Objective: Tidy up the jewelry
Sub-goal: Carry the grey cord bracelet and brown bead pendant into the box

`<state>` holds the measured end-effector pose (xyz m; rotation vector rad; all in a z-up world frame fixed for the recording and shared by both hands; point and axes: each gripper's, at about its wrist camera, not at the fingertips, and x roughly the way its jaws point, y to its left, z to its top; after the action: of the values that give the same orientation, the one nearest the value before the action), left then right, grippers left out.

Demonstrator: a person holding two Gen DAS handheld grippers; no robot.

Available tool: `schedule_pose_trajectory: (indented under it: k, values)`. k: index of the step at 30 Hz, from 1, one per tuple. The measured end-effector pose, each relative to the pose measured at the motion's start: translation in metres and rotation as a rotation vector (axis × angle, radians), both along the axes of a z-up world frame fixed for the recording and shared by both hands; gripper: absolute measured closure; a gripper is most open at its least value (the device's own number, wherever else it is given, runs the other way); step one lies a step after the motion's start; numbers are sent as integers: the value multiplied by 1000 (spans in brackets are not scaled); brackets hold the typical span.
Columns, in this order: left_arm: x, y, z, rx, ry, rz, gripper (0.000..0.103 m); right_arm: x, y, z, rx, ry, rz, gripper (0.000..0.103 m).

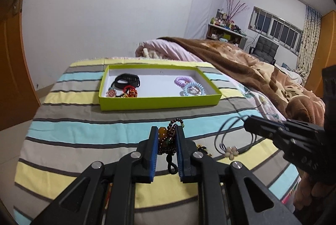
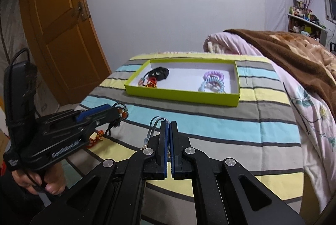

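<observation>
1. Pinching a dark beaded bracelet (image 1: 168,139) between its blue pads, the left gripper (image 1: 167,148) holds it just short of the green tray (image 1: 159,102), likely bound for the tray.
2. Nearly pressed together, the right gripper (image 2: 168,141) nips a grey cord necklace (image 2: 156,122), also short of the tray, where hair ties (image 1: 190,85) already lie sorted.

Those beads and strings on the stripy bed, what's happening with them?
A person is tidying jewelry with a hand-held gripper in each hand. The left hand-held gripper is shut on a dark beaded bracelet with an orange bead, close above the striped sheet. The right hand-held gripper is shut on a thin cord necklace. Farther away sits a green box, already holding hair ties and a black band, so these pieces probably go there next.
</observation>
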<state>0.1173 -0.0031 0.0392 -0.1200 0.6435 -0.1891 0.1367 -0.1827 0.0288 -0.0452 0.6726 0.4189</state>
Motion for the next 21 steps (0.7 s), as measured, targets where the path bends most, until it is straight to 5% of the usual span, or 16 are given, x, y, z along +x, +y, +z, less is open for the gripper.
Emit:
schedule_pose_trajectory:
  k: [21]
  values:
    - [-26, 5, 25, 19, -78, 55, 86, -17, 9, 29, -19, -88, -14, 102]
